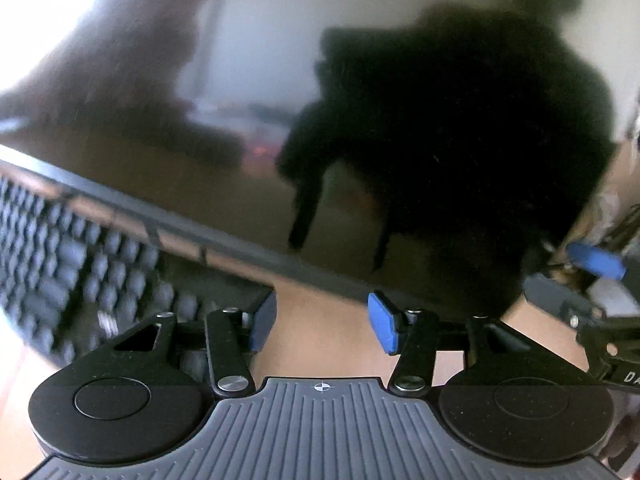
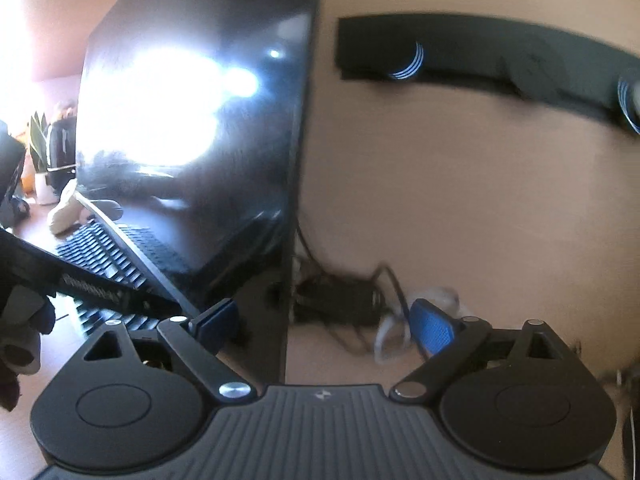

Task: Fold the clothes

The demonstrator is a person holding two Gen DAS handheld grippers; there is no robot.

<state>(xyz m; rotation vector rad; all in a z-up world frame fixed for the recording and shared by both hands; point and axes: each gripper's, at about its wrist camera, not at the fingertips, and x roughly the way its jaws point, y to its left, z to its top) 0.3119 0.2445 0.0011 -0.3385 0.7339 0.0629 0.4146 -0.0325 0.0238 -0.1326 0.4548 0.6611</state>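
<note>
Left gripper [image 1: 323, 322] first: its blue fingers [image 1: 383, 323] stand partly apart with nothing between them, only bare tan surface [image 1: 320, 344] showing through the gap. At nine o'clock in the left wrist view a dark keyboard [image 1: 60, 248] smears into blur, and a glossy black monitor [image 1: 160, 100] fills everything above it, its screen showing only murky reflections, one big dark shape at two o'clock impossible to identify. At three o'clock the other tool's blue pad [image 1: 596, 261] pokes in, cut off by the edge. Over to the right gripper [image 2: 325, 322]: fingers [image 2: 434, 328] spread wide, gripping nothing, with the monitor's edge [image 2: 296, 200] running straight down between them. Glare whites out the screen at eleven o'clock. A tangle of cables [image 2: 360, 304] lies at six o'clock, blurred. No clothing can be made out in either view.
</note>
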